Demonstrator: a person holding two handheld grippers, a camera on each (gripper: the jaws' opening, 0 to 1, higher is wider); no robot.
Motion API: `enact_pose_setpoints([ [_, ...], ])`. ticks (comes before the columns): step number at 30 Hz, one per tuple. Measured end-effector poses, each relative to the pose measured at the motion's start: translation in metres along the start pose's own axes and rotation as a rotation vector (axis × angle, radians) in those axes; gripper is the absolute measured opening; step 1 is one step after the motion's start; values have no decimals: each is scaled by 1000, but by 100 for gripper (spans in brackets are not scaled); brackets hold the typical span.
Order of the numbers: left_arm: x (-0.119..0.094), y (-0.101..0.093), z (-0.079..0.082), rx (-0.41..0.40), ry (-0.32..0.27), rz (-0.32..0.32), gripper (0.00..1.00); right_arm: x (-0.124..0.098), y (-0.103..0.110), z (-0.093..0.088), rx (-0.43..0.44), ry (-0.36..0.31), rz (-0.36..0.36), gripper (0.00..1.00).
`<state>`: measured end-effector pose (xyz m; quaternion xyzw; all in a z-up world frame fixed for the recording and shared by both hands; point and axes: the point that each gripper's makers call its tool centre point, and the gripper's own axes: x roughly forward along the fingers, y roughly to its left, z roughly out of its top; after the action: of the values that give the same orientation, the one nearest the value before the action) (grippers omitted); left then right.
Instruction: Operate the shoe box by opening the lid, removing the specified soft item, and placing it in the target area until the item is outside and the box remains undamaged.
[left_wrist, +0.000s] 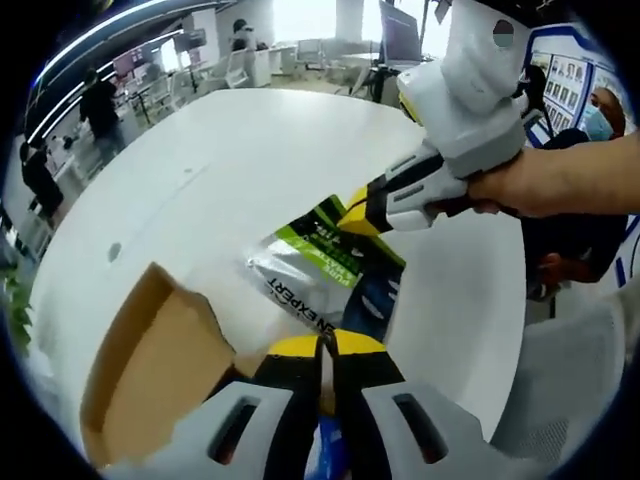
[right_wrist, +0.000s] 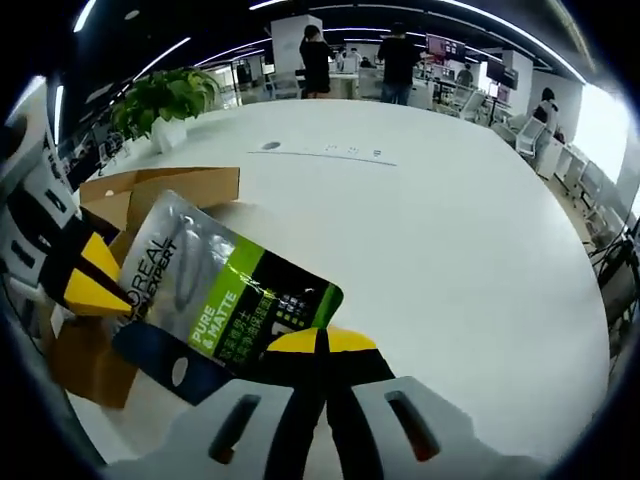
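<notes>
pouch (right_wrist: 225, 300) reads "PURE & MATTE", "EXPERT"

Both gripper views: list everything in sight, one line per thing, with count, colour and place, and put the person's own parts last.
Pouch: one, silver, green and dark blue, printed PURE & MATTE, held above the table beside the box.
Shoe box: one, brown cardboard, open, on the table's left in the right gripper view.
Table: one, white, round, under everything.
Potted plant: one, green in a white pot, at the table's far edge.
Bystanders: several, dark clothes, in the background office.
Right tongs: yellow tips, shut on the pouch's edge.
Left tongs: yellow tips, closed near the pouch.
Hand: one, gripping the right tool.
</notes>
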<state>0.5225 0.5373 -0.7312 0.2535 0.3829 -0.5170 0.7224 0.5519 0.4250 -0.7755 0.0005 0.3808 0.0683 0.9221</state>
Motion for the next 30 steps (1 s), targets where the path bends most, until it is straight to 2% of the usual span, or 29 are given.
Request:
enact_pose_setpoints([
  [8, 0, 0, 0, 32, -8, 12, 2, 9, 0, -10, 20, 18, -31, 0],
  [15, -11, 0, 1, 9, -52, -5, 5, 13, 0, -18, 33, 27, -46, 0],
  [21, -24, -1, 9, -43, -128, -25, 7, 15, 1, -16, -32, 28, -16, 0],
  [27, -37, 0, 14, -54, -175, -22, 9, 17, -3, -14, -80, 34, -12, 0],
  [30, -45, 4, 12, -57, -190, -12, 9, 17, -2, -13, -111, 40, 4, 0],
])
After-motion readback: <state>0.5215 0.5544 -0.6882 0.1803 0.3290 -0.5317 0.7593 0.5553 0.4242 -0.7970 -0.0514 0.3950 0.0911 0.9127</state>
